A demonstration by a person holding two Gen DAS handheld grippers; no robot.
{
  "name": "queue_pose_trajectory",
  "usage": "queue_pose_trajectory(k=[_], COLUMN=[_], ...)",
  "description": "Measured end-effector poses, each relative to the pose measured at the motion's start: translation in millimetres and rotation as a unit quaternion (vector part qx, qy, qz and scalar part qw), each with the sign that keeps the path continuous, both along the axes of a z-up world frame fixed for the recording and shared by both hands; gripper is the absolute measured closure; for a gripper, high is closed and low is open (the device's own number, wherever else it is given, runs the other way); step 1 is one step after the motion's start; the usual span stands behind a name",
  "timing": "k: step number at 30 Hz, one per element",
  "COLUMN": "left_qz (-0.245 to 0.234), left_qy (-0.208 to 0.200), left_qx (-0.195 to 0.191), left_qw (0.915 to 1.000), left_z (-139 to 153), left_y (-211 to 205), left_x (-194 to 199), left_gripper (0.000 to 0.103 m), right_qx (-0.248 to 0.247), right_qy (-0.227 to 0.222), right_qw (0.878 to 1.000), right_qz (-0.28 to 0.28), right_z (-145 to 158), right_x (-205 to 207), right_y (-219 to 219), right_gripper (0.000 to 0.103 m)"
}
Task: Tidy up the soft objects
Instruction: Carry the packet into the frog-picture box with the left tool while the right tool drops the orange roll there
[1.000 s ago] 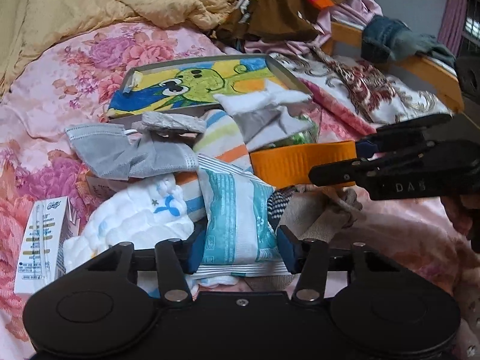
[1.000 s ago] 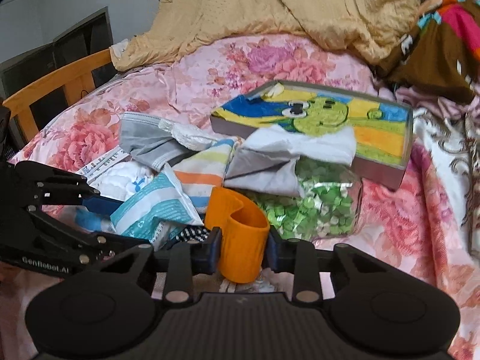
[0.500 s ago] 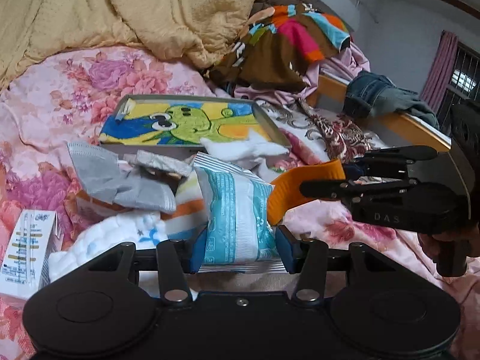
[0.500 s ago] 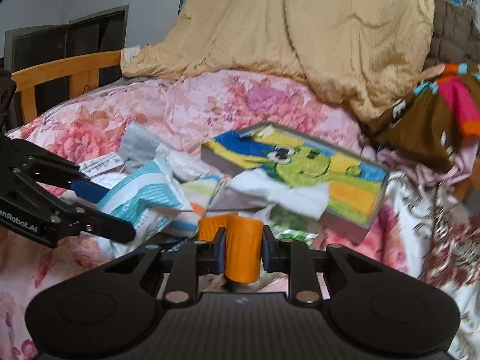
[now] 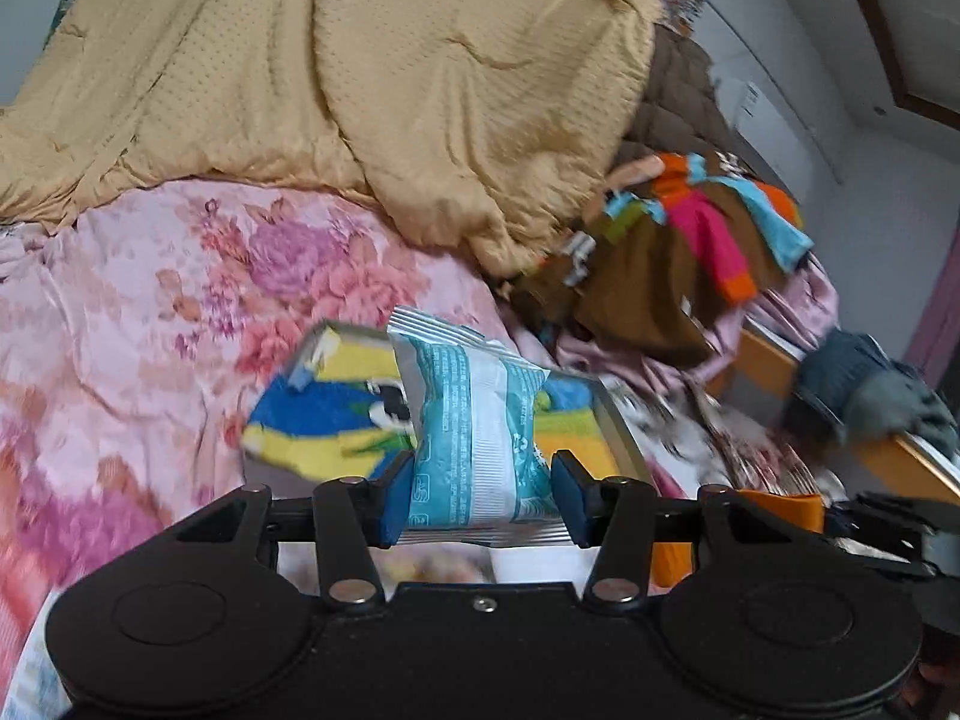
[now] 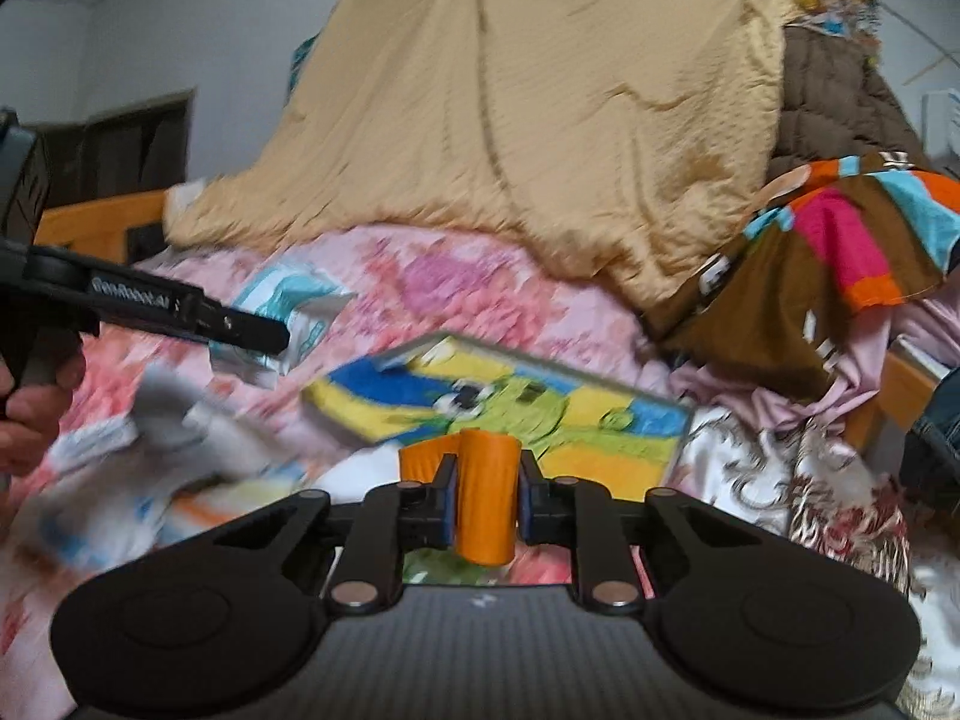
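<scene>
My left gripper (image 5: 477, 501) is shut on a teal and white soft packet (image 5: 474, 438) and holds it up above the bed. The packet also shows in the right wrist view (image 6: 282, 318), held by the left gripper (image 6: 264, 336). My right gripper (image 6: 486, 507) is shut on a folded orange band (image 6: 486, 495), lifted above the bed; the band also shows in the left wrist view (image 5: 780, 513). A flat box with a green cartoon print (image 6: 498, 408) lies on the floral bedsheet (image 5: 150, 300) below both grippers.
A tan quilt (image 5: 360, 72) is heaped at the back. A brown, pink and orange garment (image 5: 690, 264) lies at the right, by the wooden bed rail (image 5: 780, 372) with denim (image 5: 864, 390) on it. Grey and white soft items (image 6: 168, 438) lie blurred at the left.
Both grippers have risen from the pile, each carrying its item. The left lifted the teal packet clear; the right lifted the orange band. The views now tilt up toward the quilt.
</scene>
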State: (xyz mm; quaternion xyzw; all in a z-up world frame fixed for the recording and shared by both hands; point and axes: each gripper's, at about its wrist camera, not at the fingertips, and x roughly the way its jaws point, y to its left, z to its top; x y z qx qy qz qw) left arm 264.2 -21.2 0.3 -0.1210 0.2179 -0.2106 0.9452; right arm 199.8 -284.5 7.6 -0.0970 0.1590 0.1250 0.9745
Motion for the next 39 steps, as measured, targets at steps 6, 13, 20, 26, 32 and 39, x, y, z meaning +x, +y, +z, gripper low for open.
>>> queue_pose_trajectory(k=[6, 13, 20, 26, 32, 39], left_qz=[0.0, -0.014, -0.002, -0.009, -0.005, 0.007], left_qy=[0.01, 0.049, 0.128, 0.161, 0.183, 0.199], left_qx=[0.021, 0.03, 0.071, 0.088, 0.112, 0.106], left_qw=[0.9997, 0.9982, 0.9892, 0.983, 0.9767, 0.9744], left_z=[-10, -34, -53, -65, -74, -73], left_y=[-34, -59, -72, -79, -86, -84], left_x=[70, 127, 166, 176, 176, 170], left_gripper=[0.052, 0.052, 0.052, 0.052, 0.051, 0.037], right_qx=[0.015, 0.057, 0.084, 0.072, 0.066, 0.045], right_qy=[0.0, 0.037, 0.09, 0.115, 0.121, 0.113], right_qw=[1.0, 0.996, 0.989, 0.986, 0.985, 0.987], right_qz=[-0.026, -0.055, -0.081, -0.099, -0.102, -0.109], right_z=[-4, -24, -46, -56, -57, -53], right_x=[64, 126, 151, 154, 153, 149], right_y=[-2, -12, -21, -21, -22, -21], right_gripper=[0.083, 0.083, 0.082, 0.078, 0.068, 0.049])
